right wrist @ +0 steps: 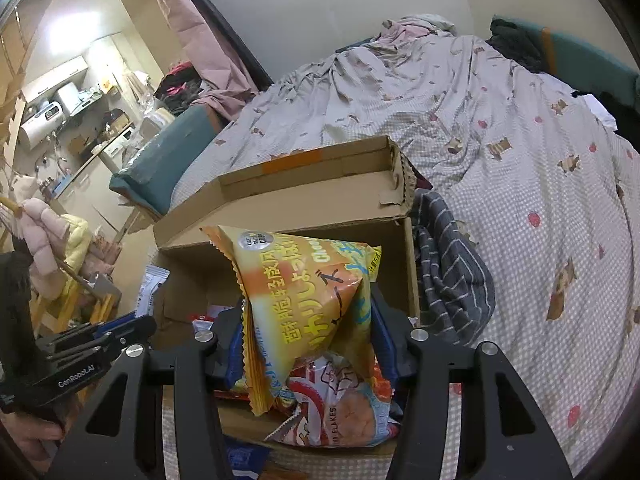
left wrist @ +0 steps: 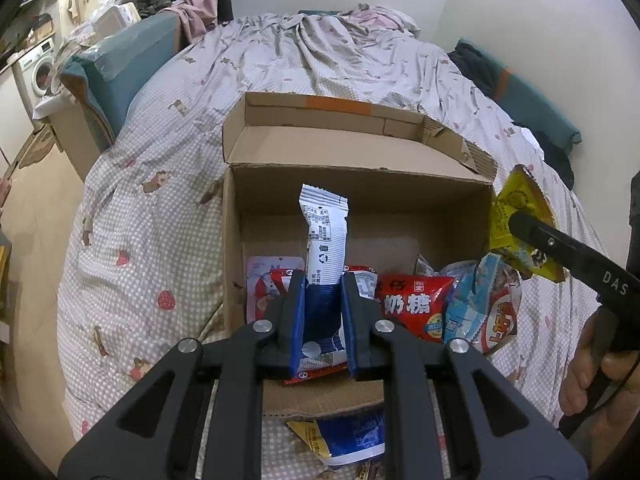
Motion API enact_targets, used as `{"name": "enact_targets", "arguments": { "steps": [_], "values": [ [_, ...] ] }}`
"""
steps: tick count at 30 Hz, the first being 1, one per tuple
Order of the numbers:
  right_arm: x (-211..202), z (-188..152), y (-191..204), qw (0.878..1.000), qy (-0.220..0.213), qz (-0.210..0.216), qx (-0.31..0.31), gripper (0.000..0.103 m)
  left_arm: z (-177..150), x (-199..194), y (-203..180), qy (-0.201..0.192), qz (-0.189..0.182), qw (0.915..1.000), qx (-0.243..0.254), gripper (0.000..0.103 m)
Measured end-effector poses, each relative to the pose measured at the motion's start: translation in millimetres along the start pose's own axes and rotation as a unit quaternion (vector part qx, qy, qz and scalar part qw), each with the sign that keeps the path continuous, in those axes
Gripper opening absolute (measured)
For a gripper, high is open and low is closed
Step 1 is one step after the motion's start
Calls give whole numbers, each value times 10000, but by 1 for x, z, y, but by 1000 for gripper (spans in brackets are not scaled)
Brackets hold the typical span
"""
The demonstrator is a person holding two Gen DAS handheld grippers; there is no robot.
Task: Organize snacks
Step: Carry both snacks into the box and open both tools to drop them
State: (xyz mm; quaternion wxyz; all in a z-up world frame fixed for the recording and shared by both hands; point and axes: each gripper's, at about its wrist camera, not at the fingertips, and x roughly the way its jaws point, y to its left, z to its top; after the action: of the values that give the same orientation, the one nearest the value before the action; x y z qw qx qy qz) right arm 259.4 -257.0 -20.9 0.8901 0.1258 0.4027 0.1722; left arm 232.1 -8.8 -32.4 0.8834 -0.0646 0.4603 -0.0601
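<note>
My bed (left wrist: 168, 184) carries the open box (left wrist: 236, 240), lid flap folded back. Inside the box lie a red bag (left wrist: 416, 304) and a pale blue bag (left wrist: 480, 312). My right tool (right wrist: 308, 344) grips a yellow bag (right wrist: 304, 304) above the box's right side, its jaws having just eased wider. My left tool (left wrist: 323, 320) is clamped on a white-and-blue packet (left wrist: 326, 240), which stands upright over the box's middle.
</note>
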Motion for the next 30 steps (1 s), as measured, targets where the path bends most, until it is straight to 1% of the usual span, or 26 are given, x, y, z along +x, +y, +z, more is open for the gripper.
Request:
{"name": "enact_targets", "arguments": {
  "steps": [1, 2, 3, 4, 5, 6, 7, 9, 11, 12, 13, 14, 15, 16, 18, 25, 30],
  "values": [
    [0, 0, 0, 10000, 10, 5, 15, 56, 0, 0, 1, 4, 4, 10000, -22, 15],
    [1, 0, 0, 10000, 38, 11, 48, 59, 0, 0, 2, -18, -3, 10000, -62, 15],
    [1, 0, -2, 9999, 57, 24, 94, 67, 0, -1, 3, -43, -1, 10000, -79, 15],
    [1, 0, -2, 9999, 50, 11, 130, 72, 0, -1, 4, -55, 3, 10000, -69, 15],
    [-1, 0, -3, 9999, 7, 24, 164, 79, 0, -2, 4, -65, 4, 10000, -34, 15],
    [-3, 1, -3, 9998, -49, 59, 186, 83, 0, -3, 2, -76, 22, 10000, 7, 15],
    [-5, 1, -4, 9997, -98, 63, 210, 84, -1, -4, 2, -102, 37, 9999, 9, 15],
    [-7, 2, -4, 9995, -157, 92, 263, 90, -1, -5, 1, -126, 59, 9999, 12, 15],
    [-7, 2, -5, 9994, -162, 123, 293, 91, -1, -5, 1, -121, 70, 9999, 24, 20],
    [-7, 2, -5, 9994, -150, 132, 292, 91, -2, -5, 0, -128, 75, 9999, 32, 29],
    [-7, 2, -5, 9994, -134, 136, 285, 91, -2, -5, -1, -133, 103, 9999, 36, 41],
    [-6, 1, -4, 9995, -123, 138, 273, 91, -3, -5, -1, -134, 162, 9998, 35, 48],
    [-6, 1, -4, 9995, -116, 142, 267, 91, -4, -6, -2, -152, 220, 9996, 20, 61],
    [-6, 1, -4, 9995, -110, 140, 262, 91, -3, -6, -1, -158, 224, 9996, 12, 68],
    [-5, 1, -3, 9996, -93, 120, 247, 91, -3, -5, -1, -137, 217, 9997, -4, 72],
    [-4, 1, -2, 9997, -66, 35, 225, 91, -4, -4, -2, -106, 198, 9997, 69, 72],
    [-5, 0, -4, 9997, -71, 16, 251, 91, -4, -6, -3, -179, 222, 9996, 66, 72]
  ]
}}
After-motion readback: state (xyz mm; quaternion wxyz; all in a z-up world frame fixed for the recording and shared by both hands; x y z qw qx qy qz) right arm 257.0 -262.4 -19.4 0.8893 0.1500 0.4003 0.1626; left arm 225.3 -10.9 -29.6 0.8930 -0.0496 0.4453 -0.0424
